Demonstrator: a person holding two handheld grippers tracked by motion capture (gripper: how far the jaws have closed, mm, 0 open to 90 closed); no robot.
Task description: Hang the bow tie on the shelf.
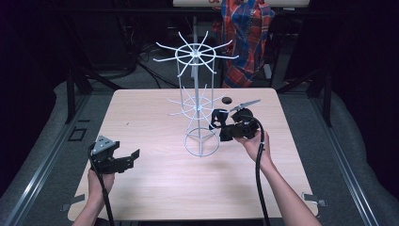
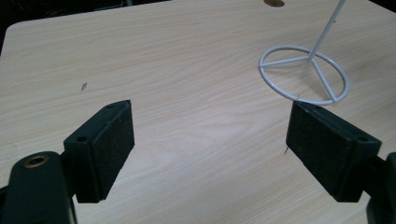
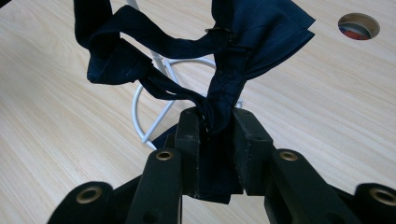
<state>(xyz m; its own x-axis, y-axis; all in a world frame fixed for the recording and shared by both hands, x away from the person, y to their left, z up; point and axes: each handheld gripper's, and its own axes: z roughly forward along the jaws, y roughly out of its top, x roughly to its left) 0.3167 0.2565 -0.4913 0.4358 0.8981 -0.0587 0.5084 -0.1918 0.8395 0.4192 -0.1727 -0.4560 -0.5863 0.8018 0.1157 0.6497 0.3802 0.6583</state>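
Dark navy fabric strip (image 3: pixel 219 60), crumpled and looped, is hanging pinched between the jaws of the right gripper (image 3: pixel 215 126), which are pressing close together on it beside the white wire rack (image 1: pixel 197 101). That tall two-tiered stand of radiating hooks is standing near the middle of the pale wooden table (image 1: pixel 155 183), its ring base (image 2: pixel 303 74) resting flat on the top. In the high view the right gripper (image 1: pixel 221 123) is hovering just beside the rack's lower tier, toward the table's right edge. Near the left edge, the left gripper (image 1: pixel 134 157) is waiting with jaws spread wide, holding nothing, above bare wood.
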